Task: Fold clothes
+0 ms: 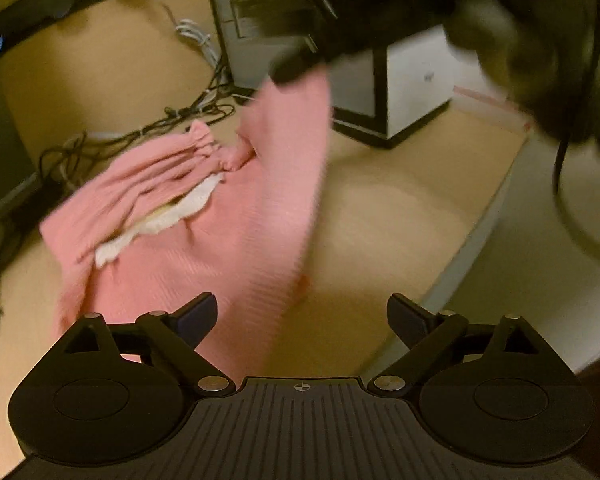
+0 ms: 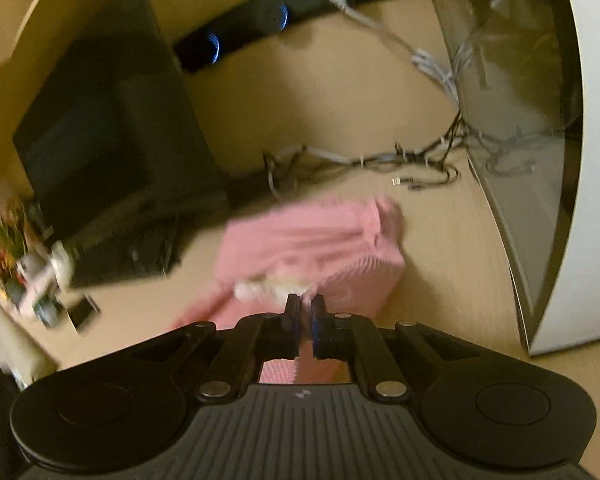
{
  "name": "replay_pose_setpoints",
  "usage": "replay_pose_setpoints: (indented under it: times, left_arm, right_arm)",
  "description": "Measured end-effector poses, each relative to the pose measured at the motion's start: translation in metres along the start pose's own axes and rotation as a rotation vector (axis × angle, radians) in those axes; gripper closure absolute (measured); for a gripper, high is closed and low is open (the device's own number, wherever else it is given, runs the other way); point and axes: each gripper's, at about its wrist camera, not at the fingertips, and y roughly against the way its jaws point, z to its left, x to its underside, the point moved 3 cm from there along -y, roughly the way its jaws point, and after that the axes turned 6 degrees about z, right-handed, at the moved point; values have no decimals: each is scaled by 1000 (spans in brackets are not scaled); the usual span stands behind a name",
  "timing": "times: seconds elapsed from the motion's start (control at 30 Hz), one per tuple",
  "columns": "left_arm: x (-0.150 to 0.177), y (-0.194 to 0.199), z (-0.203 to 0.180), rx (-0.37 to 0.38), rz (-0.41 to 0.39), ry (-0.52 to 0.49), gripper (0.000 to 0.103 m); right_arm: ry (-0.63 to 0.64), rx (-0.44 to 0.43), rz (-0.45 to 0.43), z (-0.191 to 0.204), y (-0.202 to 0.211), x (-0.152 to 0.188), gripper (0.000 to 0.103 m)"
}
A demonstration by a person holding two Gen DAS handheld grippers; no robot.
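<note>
Holding one corner of the pink garment [image 1: 228, 216] up off the wooden table [image 1: 380, 216], your right gripper [image 2: 306, 312] is clamped on it while the left gripper [image 1: 302, 316] hangs spread and empty.
Your pinch looks thin, so a tug could slip the cloth and undo the gathers; its long axis runs from the raised corner diagonally down to the table.
</note>
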Motion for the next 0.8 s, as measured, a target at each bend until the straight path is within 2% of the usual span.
replay_pose_setpoints:
  times: [0.03,0.07,0.1,0.13,0.23,0.33,0.4,0.47,0.53,0.6,0.63,0.67,0.7,0.8]
  left_arm:
    - [-2,-5,-4,-13,-2,-27,15]
    - [-4,-9,-5,-23,0,-41,45]
    - [-6,-11,5,-21,13,-13,78]
    - [-9,-12,14,-18,21,16,89]
    - [-19,-4,44,4,-7,111,91]
    - [-30,4,74,26,-35,207,94]
    - [-37,9,95,41,-54,270,94]
    - [-44,15,115,55,-72,334,94]
    - [-51,20,134,69,-90,392,94]
    - [-59,22,142,73,-103,402,94]
    - [-62,23,143,67,-108,395,94]
    - [-65,24,143,59,-111,381,94]
    - [-67,23,143,53,-112,365,94]
    - [-67,24,141,51,-109,337,93]
  right_arm:
    - [-8,1,-7,0,0,-3,98]
    - [-10,11,-11,-1,1,-4,98]
    - [-6,26,-14,-1,1,-3,98]
    - [3,45,-13,-3,2,-2,98]
    - [84,149,-8,-5,4,11,97]
    - [257,272,-6,3,7,34,85]
    - [357,315,-1,11,7,51,58]
    - [401,322,4,18,5,67,50]
    - [393,298,12,27,-1,80,50]
    - [422,221,39,43,-10,91,52]
    - [444,170,57,53,-16,96,54]
    - [470,134,78,64,-23,100,61]
    - [500,123,107,74,-34,104,65]
    - [514,99,186,88,-75,108,65]
